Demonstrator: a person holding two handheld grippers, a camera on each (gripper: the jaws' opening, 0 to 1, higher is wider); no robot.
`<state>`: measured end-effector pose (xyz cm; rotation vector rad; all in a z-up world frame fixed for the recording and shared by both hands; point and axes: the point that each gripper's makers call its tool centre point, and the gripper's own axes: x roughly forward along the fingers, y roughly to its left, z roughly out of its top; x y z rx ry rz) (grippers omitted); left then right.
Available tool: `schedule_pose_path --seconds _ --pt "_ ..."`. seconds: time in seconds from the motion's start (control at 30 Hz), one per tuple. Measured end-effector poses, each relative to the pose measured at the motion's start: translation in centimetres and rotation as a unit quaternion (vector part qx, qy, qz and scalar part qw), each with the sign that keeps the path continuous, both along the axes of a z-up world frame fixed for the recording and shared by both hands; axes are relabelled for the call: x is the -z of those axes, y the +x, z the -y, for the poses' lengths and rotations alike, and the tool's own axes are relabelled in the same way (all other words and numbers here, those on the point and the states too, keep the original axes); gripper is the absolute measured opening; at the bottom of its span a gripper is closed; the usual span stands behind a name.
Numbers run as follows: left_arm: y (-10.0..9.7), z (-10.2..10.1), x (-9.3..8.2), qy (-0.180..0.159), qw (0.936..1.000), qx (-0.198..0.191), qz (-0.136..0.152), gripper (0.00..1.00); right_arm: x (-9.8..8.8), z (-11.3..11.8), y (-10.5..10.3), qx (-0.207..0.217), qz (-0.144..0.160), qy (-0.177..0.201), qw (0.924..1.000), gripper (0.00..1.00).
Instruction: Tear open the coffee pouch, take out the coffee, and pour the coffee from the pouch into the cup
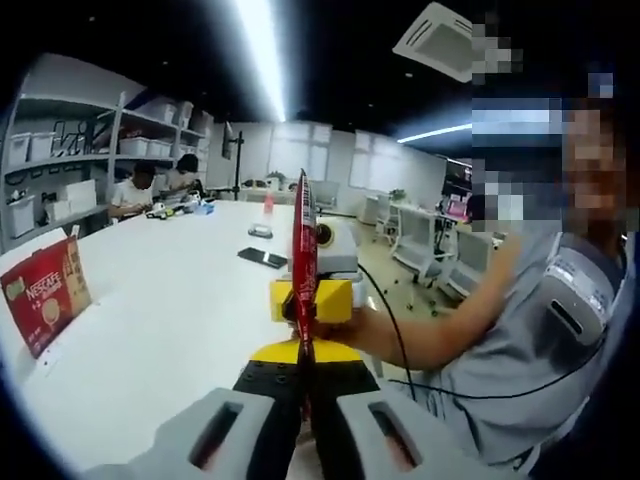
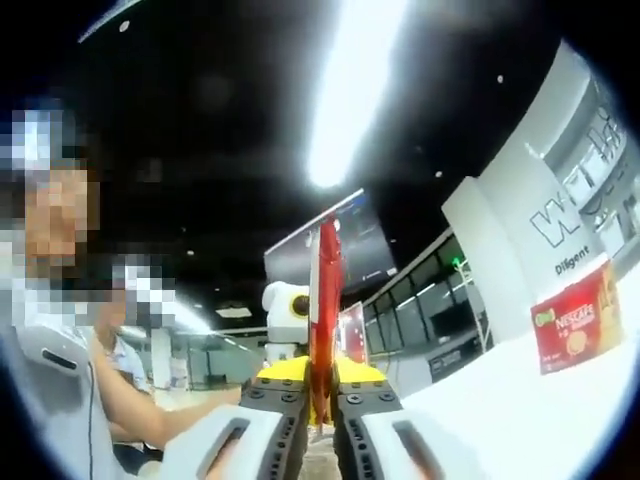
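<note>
In the left gripper view, the red coffee pouch (image 1: 304, 250) is seen edge-on, standing upright between the jaws of the left gripper (image 1: 303, 385), which are pressed together on its lower end. Beyond it, the right gripper (image 1: 312, 298), yellow and black, is seen facing the camera and is clamped on the same pouch higher up. The pouch is held up in the air above the white table (image 1: 170, 320). A red Nescafé box (image 1: 45, 292) is set on the table well to the side, apart from both grippers. A phone (image 1: 263, 257) lies farther back on the table.

In the right gripper view, the coffee pouch (image 2: 324, 300) rises as a thin red strip from between the jaws of the right gripper (image 2: 320, 405), which are closed on it. The left gripper (image 2: 310, 375) is seen just behind, also touching the pouch. The Nescafé box (image 2: 578, 320) is seen on the table (image 2: 520, 410), well apart.
</note>
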<state>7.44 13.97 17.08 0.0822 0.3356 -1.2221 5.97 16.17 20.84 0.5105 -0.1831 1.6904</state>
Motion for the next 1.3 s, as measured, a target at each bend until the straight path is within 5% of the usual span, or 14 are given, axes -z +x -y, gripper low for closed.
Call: schedule_pose_path --seconds 0.37,1.3 --pt "0.0 -0.2 0.6 0.030 0.9995 0.003 0.004 0.05 0.6 -0.4 0.1 0.002 0.017 -0.007 0.9998 0.07" --pt "0.0 0.5 0.3 0.022 0.9995 0.020 -0.003 0.04 0.9 -0.5 -0.1 -0.006 0.025 -0.021 0.9995 0.07"
